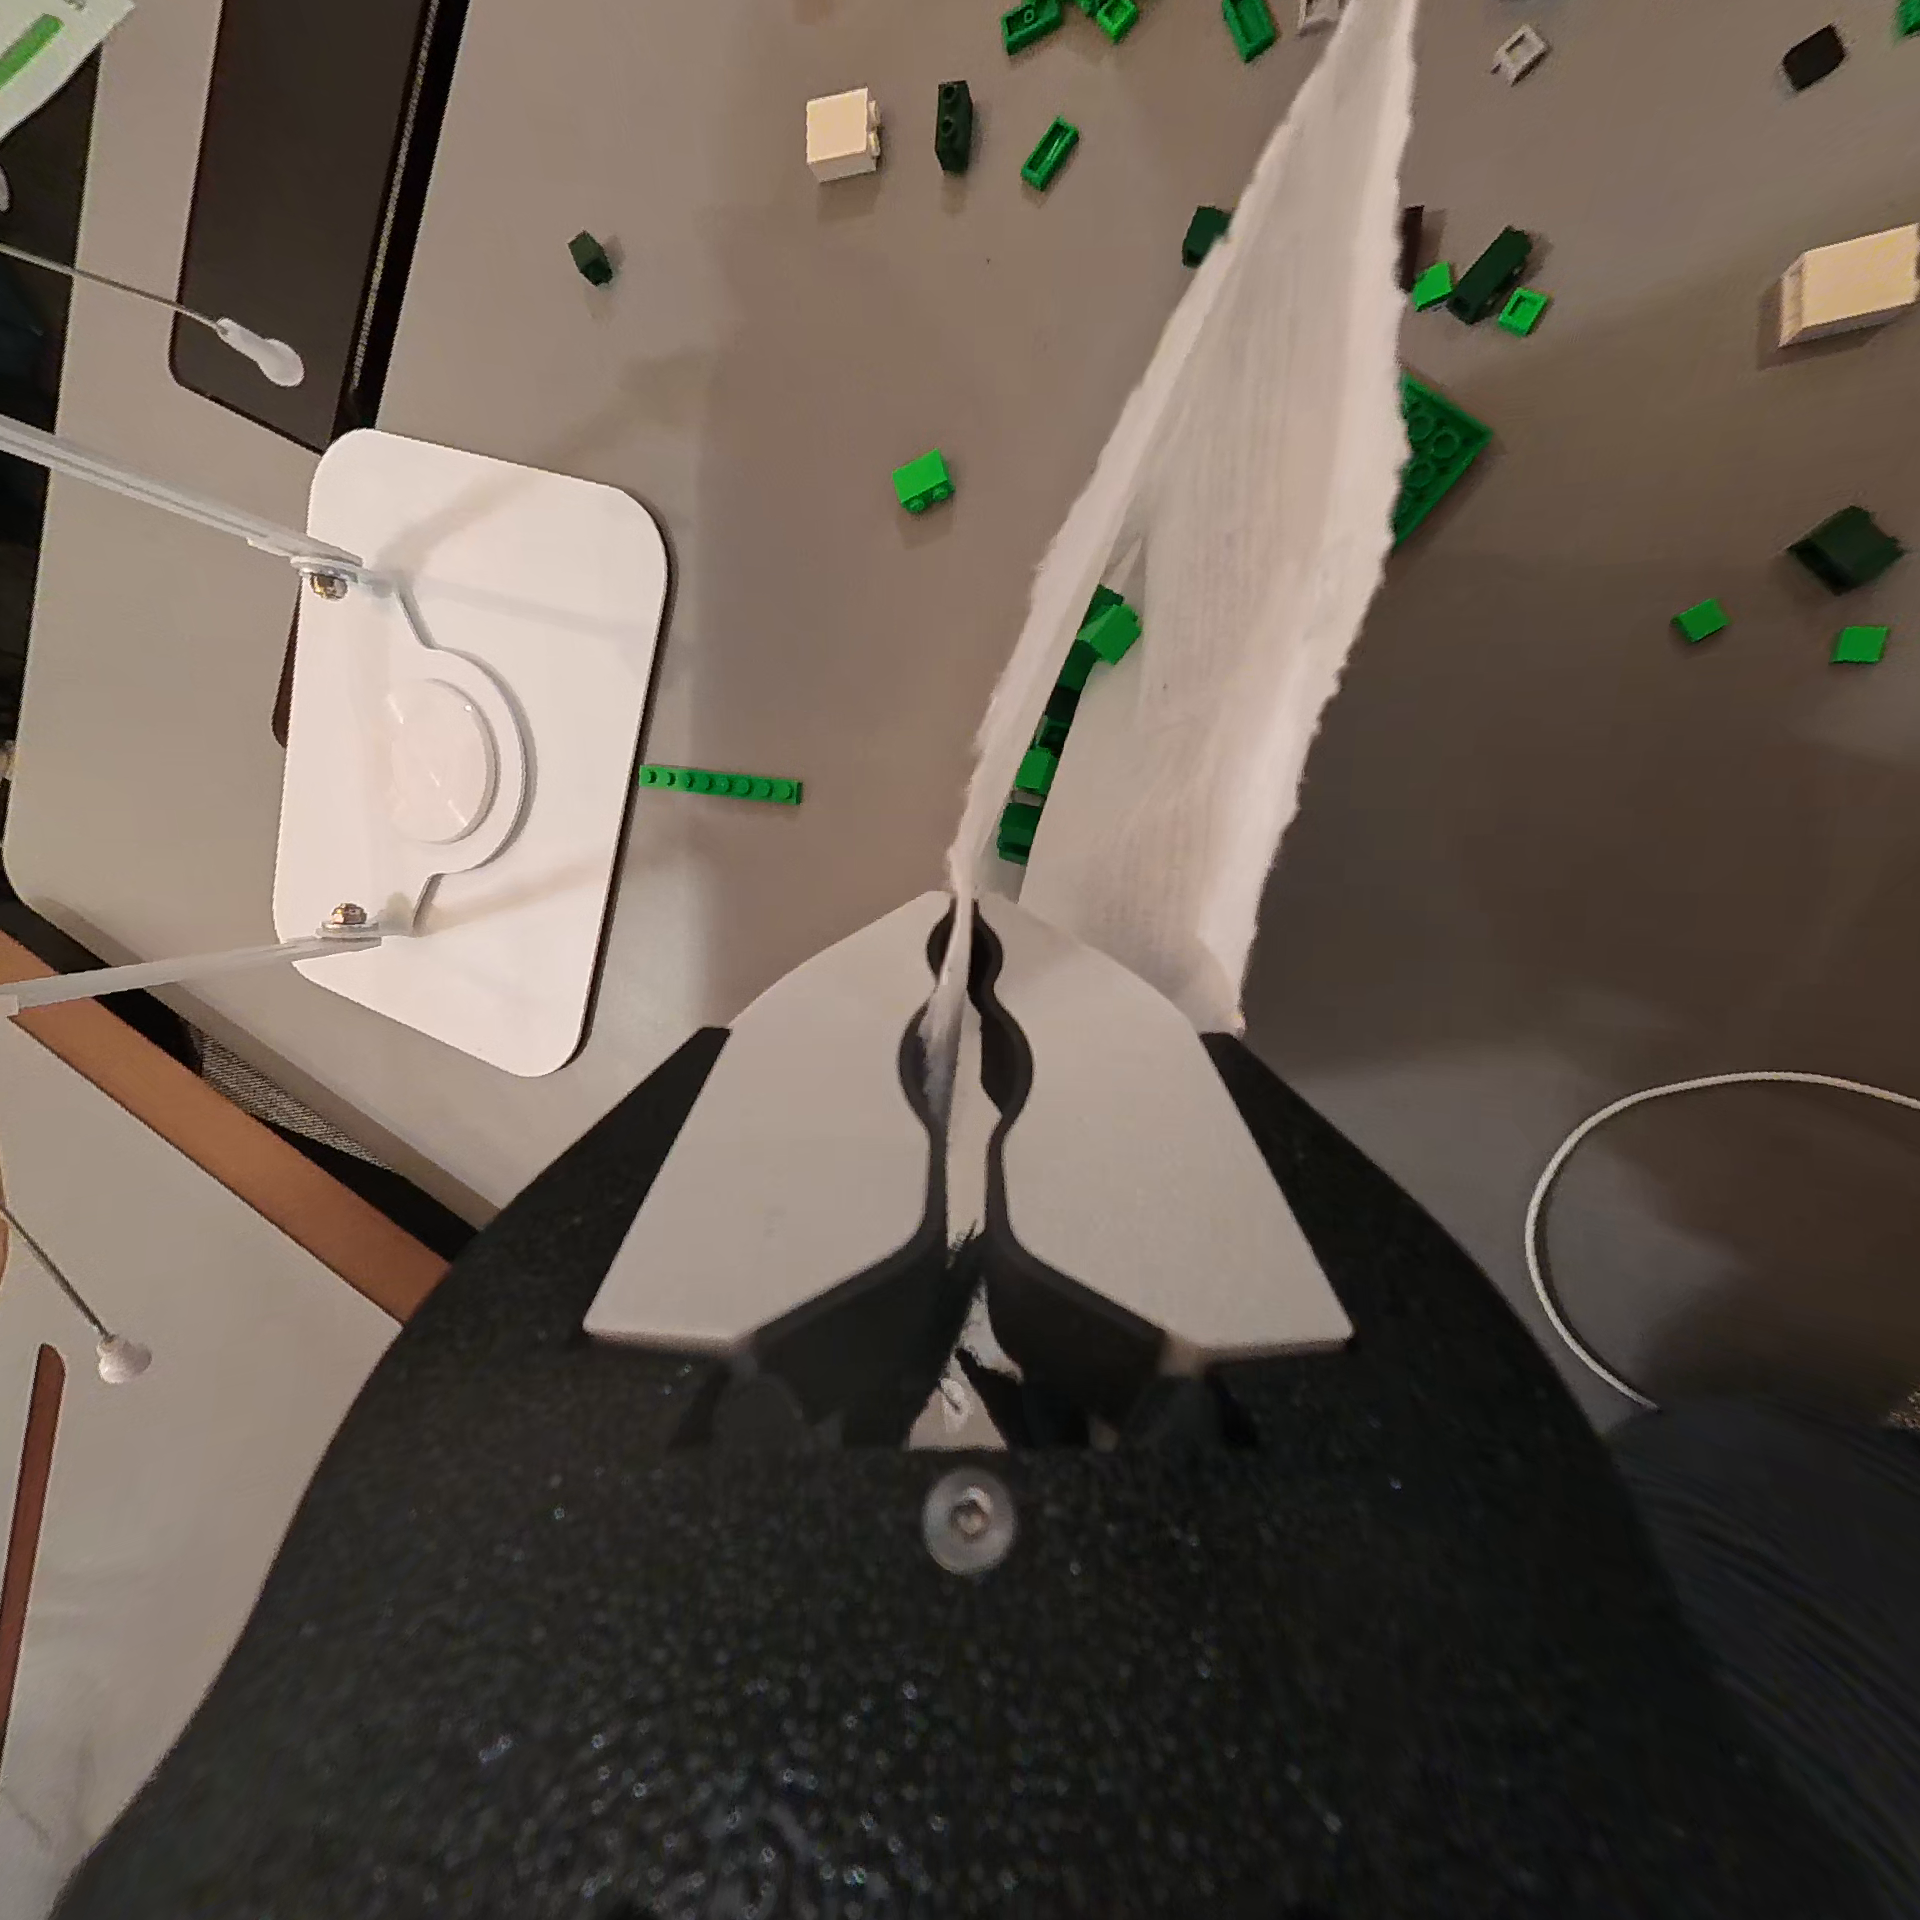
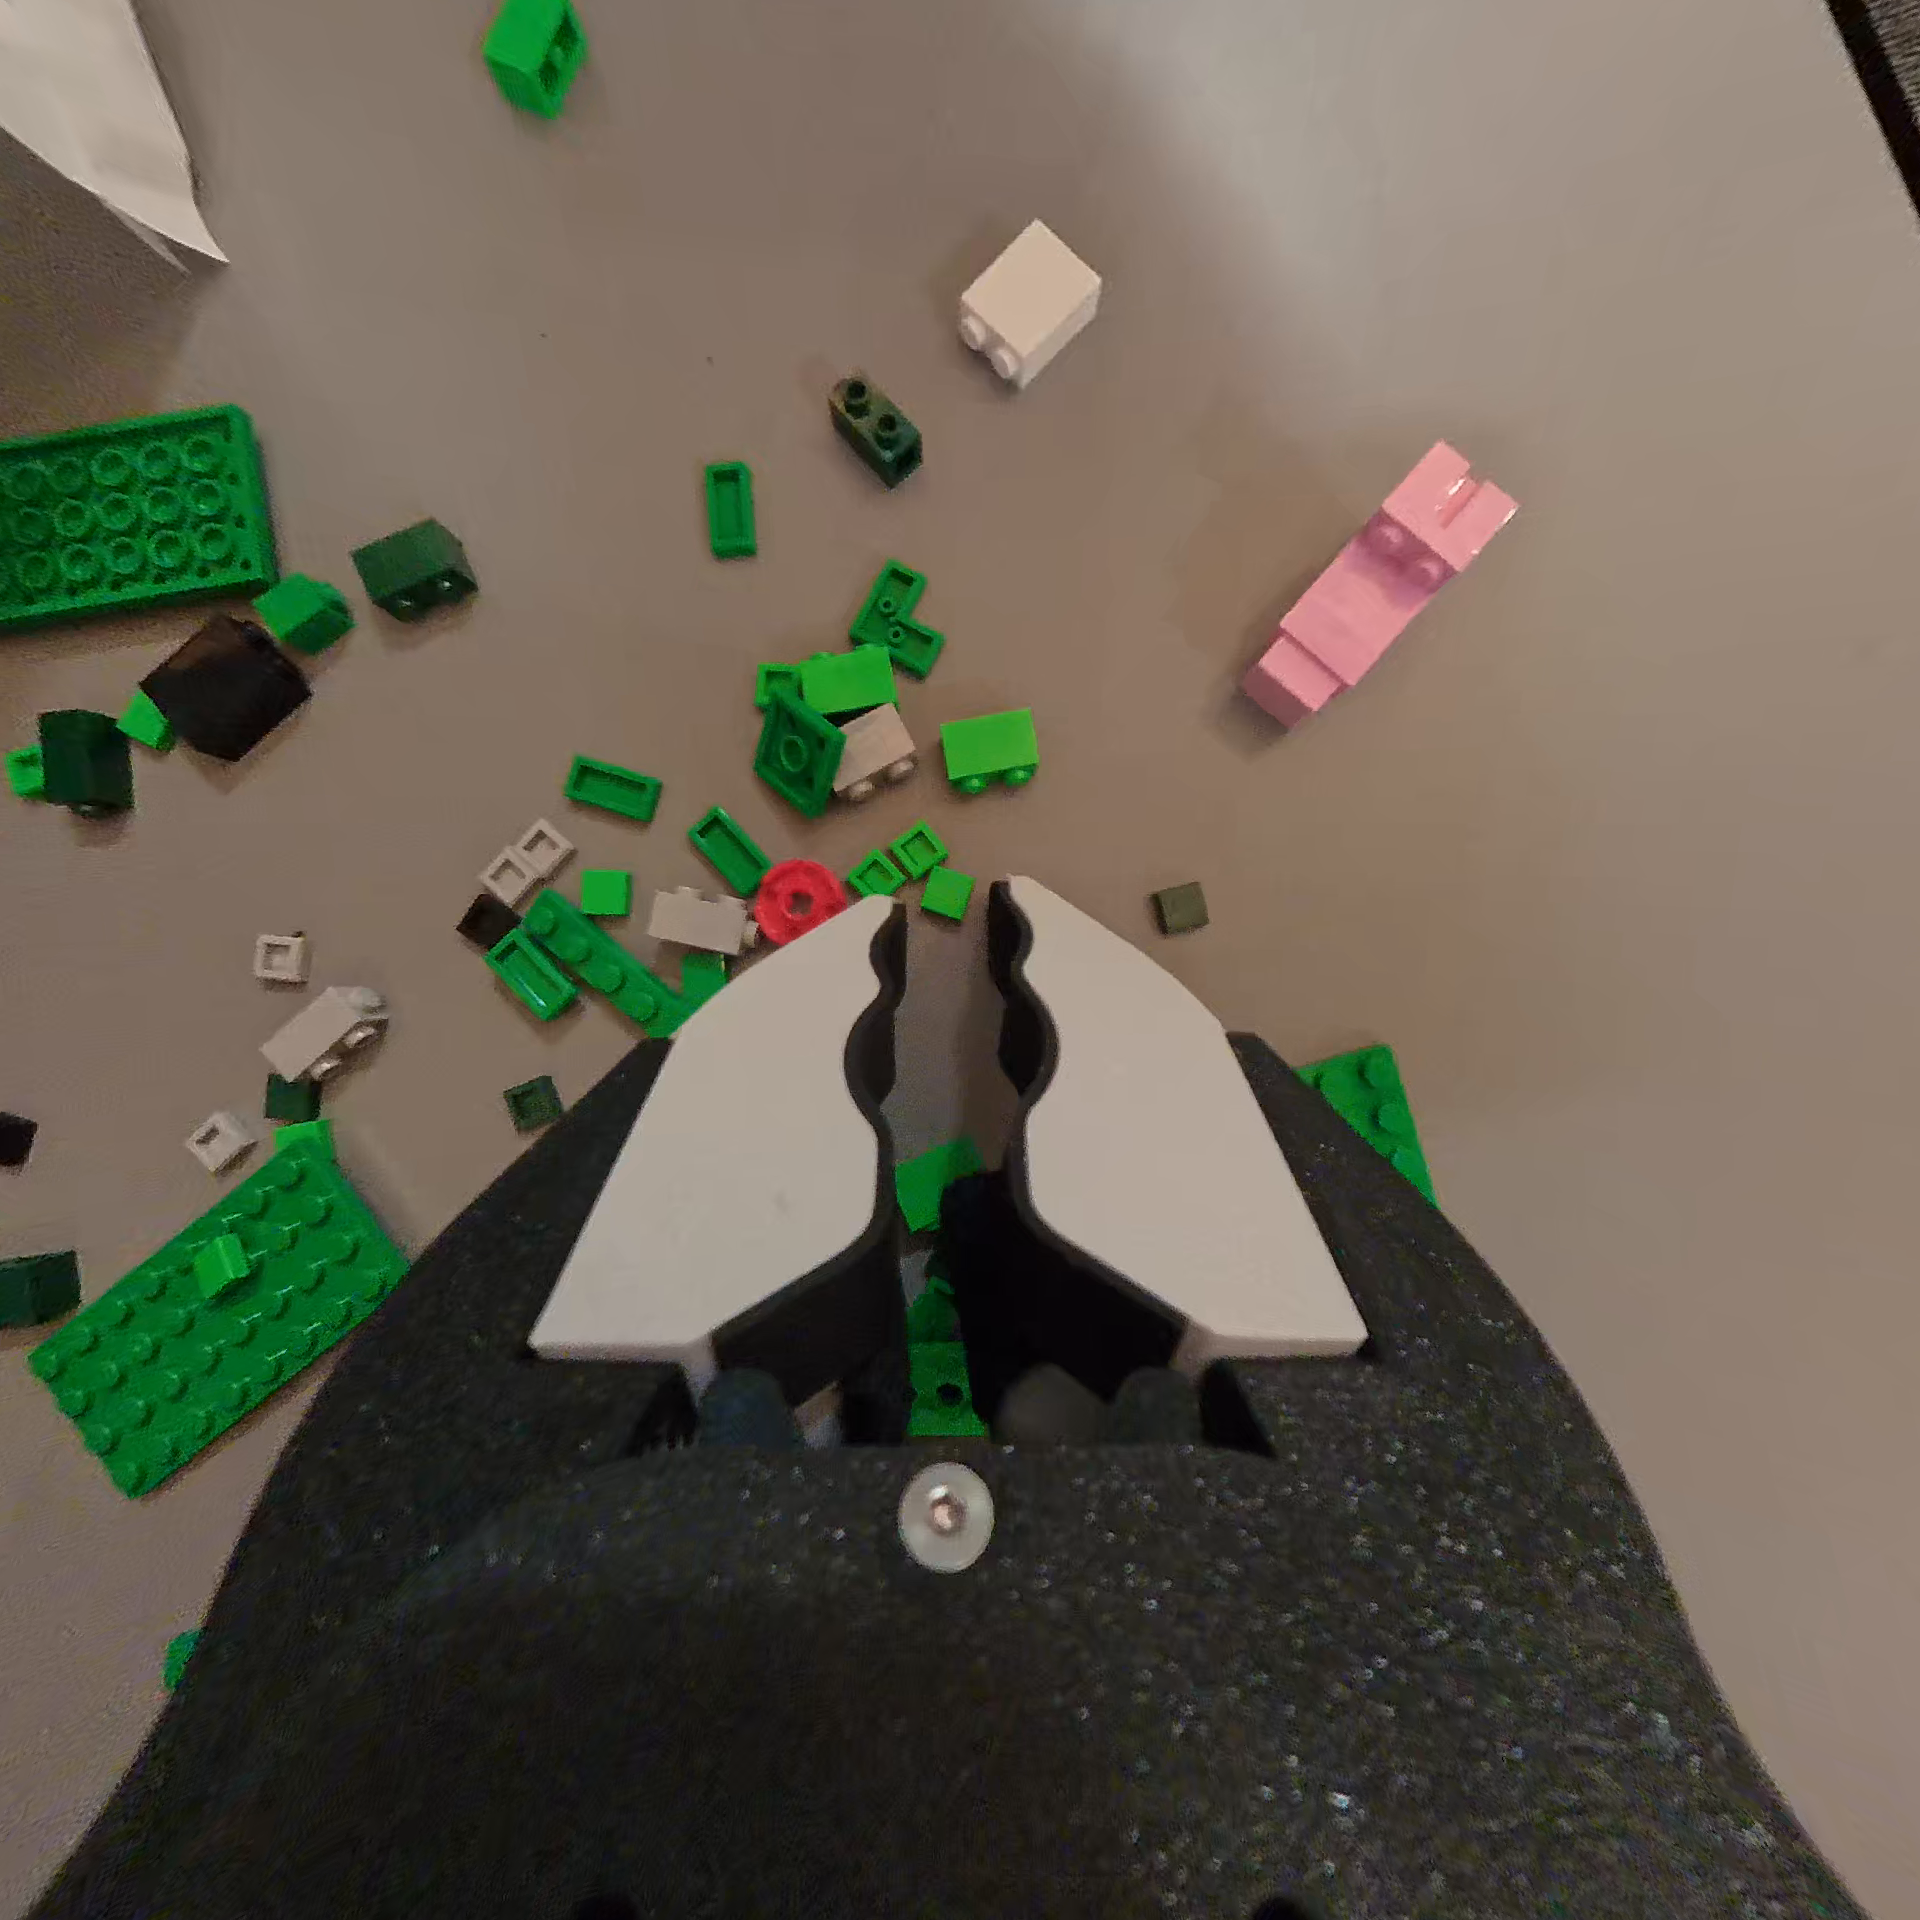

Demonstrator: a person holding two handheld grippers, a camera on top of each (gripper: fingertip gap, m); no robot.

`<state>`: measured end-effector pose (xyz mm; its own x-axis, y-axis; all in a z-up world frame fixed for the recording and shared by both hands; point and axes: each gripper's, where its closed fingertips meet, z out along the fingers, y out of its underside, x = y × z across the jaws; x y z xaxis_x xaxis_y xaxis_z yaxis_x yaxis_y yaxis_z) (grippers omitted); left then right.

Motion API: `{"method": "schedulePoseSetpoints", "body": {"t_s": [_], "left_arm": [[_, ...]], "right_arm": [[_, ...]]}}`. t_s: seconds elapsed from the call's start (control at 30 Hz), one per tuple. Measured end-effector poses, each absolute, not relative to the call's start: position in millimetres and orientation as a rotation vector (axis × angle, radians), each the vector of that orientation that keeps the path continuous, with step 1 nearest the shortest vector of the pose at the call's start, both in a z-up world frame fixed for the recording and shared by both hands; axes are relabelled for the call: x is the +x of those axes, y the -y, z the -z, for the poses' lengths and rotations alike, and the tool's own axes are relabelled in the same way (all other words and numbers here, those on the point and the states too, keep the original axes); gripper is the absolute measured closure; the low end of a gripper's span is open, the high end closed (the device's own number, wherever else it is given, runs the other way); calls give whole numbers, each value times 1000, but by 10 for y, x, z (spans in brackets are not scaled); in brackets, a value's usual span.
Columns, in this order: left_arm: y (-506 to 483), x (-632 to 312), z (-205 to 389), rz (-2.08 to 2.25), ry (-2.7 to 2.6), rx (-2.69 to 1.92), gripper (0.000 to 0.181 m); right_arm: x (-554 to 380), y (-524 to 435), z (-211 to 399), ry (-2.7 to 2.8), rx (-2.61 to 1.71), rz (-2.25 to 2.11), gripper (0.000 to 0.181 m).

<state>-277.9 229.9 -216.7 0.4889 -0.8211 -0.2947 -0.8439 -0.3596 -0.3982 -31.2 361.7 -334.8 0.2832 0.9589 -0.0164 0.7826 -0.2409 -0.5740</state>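
One pink brick piece [image 2: 1377,592] (right view only), left-view paper sheet [image 1: 1226,582].

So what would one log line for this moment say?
left gripper: shut on white paper bag | right gripper: open, empty, above red round piece and green bricks | grey table

A plain grey table [image 1: 790,540] under soft indoor light; at its left edge, a strip of wood-brown floor [image 1: 239,1174].
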Motion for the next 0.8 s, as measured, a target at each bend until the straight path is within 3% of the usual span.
{"method": "schedulePoseSetpoints", "body": {"t_s": [0.3,0.57,0.8], "left_arm": [[-2294,-2758,2174,-58,-1388,-2233,181],[-2330,-2742,2203,-68,-1370,-2260,181],[-2331,-2721,2212,-59,-1380,-2253,181]], "right_arm": [[-358,-3606,3249,1595,-2057,-469,173],[-1719,-2528,1500,1559,-1200,-617,173],[-2332,-2178,1585,1774,-1010,-350,173]]}}
